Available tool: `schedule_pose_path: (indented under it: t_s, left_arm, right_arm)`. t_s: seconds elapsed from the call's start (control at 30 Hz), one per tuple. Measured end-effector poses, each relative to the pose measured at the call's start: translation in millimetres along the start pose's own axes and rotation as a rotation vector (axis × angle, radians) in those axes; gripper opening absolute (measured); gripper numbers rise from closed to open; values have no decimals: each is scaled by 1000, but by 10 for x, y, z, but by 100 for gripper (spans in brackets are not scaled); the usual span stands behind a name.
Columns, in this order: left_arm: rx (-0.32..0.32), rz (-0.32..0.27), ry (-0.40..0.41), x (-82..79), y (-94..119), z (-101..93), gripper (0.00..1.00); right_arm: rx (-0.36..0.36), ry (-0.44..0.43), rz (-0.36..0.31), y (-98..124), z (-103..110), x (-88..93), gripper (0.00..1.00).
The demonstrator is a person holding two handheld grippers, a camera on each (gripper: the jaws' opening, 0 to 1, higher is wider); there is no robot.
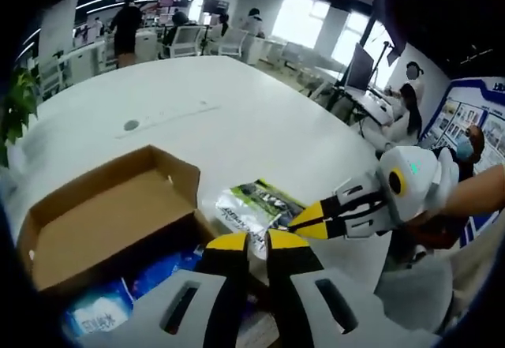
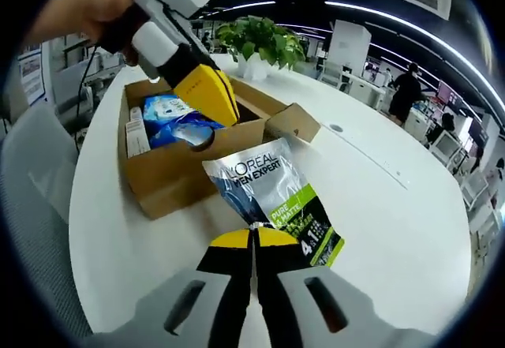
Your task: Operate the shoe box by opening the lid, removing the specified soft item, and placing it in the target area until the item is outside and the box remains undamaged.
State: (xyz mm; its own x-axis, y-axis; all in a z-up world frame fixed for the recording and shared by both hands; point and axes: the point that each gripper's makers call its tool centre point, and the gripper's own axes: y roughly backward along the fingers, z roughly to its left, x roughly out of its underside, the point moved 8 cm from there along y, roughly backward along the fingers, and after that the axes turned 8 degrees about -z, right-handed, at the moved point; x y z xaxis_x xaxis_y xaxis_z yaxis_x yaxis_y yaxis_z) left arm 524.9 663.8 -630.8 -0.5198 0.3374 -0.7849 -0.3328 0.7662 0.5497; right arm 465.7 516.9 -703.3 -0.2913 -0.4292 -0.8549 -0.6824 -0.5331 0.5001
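On white table [image 2: 410, 230], open shoe box [image 2: 177, 170] holds blue packs [image 2: 177, 119]. Right gripper [image 2: 253, 237] reaches forward, jaws clamped on lower edge of soft pouch [image 2: 272, 198], pouch outside box, just beside it. Left gripper [image 1: 248, 245] hangs over box, jaws slightly apart, nothing between. Hand [image 2: 83, 13] holds left gripper from above.

Brown box [image 2: 177, 170], blue packs [image 2: 175, 119], grey-green-black pouch [image 2: 272, 202], white table [image 2: 394, 230].

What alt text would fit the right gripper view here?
The right claw is shut on a L'Oreal pouch, held over a white table outside an open cardboard box. The left claw reaches over the box, where blue packets remain.
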Motion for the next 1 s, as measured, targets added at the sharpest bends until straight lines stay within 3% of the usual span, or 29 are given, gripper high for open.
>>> schedule_pose_path:
  t_s: [0.43, 1.0]
  left_arm:
    - [-55, -57, 45, 10, 345, 191, 6]
    - [-133, -85, 98, 207, 665, 422, 6]
  right_arm:
    - [-78, 63, 76, -185, 20, 135, 0]
    - [-115, 103, 141, -231, -75, 224, 0]
